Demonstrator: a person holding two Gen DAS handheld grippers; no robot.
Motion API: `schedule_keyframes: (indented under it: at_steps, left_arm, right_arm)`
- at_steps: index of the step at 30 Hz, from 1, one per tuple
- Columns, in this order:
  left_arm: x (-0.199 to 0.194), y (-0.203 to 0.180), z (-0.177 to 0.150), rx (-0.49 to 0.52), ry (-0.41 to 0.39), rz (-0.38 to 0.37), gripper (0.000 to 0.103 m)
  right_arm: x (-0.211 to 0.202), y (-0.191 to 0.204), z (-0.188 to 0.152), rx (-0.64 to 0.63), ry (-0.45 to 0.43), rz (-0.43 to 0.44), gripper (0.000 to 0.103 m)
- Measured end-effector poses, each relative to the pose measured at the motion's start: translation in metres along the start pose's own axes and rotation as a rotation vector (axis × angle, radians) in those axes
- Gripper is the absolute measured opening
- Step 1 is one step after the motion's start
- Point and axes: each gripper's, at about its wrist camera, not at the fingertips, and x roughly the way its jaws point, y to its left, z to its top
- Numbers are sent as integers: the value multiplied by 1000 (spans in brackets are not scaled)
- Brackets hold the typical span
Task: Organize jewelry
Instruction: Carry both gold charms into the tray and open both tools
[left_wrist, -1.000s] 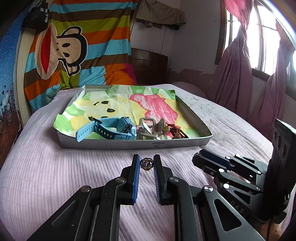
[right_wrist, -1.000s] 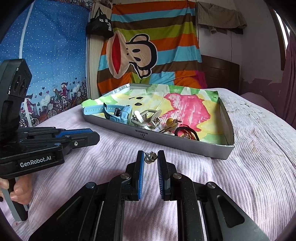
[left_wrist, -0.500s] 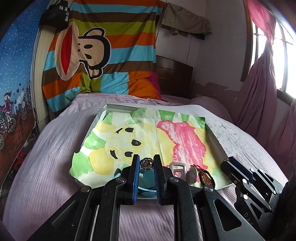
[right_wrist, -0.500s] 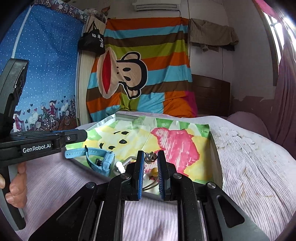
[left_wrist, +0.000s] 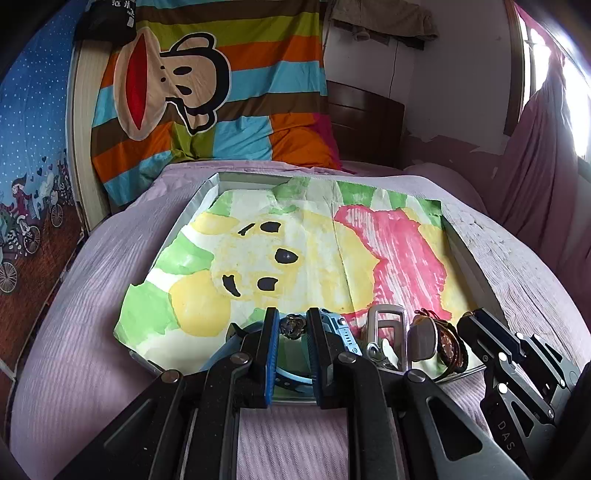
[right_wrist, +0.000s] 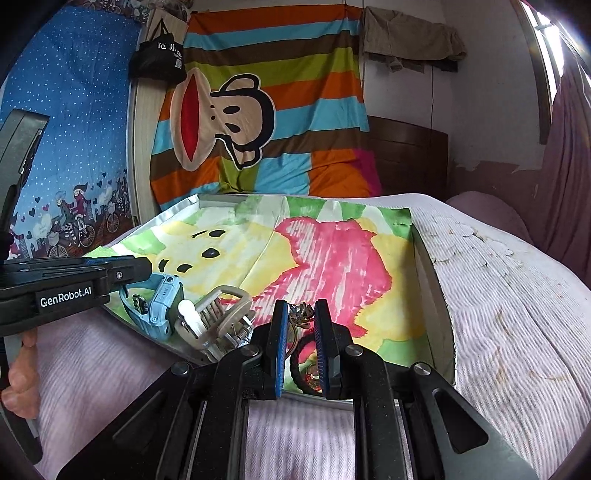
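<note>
Between the left gripper (left_wrist: 291, 328)'s blue pads sits a small dark ring (left_wrist: 293, 327), pinched firmly; the right gripper (right_wrist: 300, 314) clamps a brassy charm (right_wrist: 301, 313) likewise. Both hang over the near edge of the tray (left_wrist: 476, 266), with the blue watch (right_wrist: 162, 302), buckle (right_wrist: 221, 317) and bracelets (left_wrist: 448, 343) crowded at six o'clock. Better, I'd judge, to carry each piece toward twelve o'clock onto bare paper liner (left_wrist: 295, 236), lower close, then let go.

Small metal ring (left_wrist: 292, 326) and charm (right_wrist: 302, 312), both pinched.
</note>
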Motion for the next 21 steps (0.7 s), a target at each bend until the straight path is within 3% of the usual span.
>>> schedule_keyframes:
  at_steps: [21]
  left_arm:
    - [4,-2,-6,4,21,-38,14]
  right_arm:
    - [16,2,-11,-1,46,32,13]
